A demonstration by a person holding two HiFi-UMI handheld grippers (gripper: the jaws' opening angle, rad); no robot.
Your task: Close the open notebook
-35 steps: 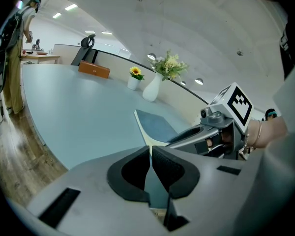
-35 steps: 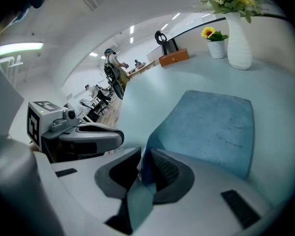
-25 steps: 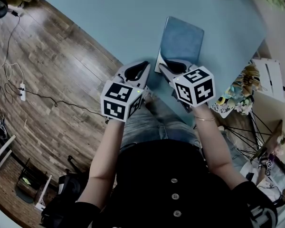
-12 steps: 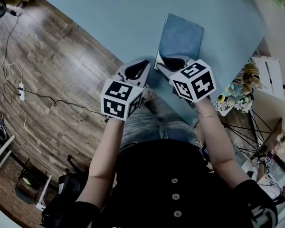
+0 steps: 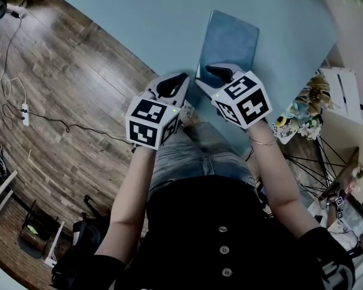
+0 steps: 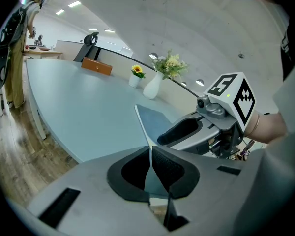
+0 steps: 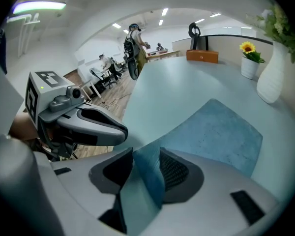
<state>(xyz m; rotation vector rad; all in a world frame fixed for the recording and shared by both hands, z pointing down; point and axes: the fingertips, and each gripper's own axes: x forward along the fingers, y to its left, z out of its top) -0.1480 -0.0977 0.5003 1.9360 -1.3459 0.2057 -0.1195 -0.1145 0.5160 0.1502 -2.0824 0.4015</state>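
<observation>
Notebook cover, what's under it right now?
Only a thin white edge of pages shows under the blue cover. The page faces are hidden by it. The right gripper pinches the cover's near edge.

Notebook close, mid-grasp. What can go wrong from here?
1. The right gripper pinches only a near corner of the notebook cover, which bows: it may slip out or crease.
2. The notebook lies close to the table edge; a pull toward the person could drag it off.
3. The shut left gripper sits right beside the right one; they might bump.
</observation>
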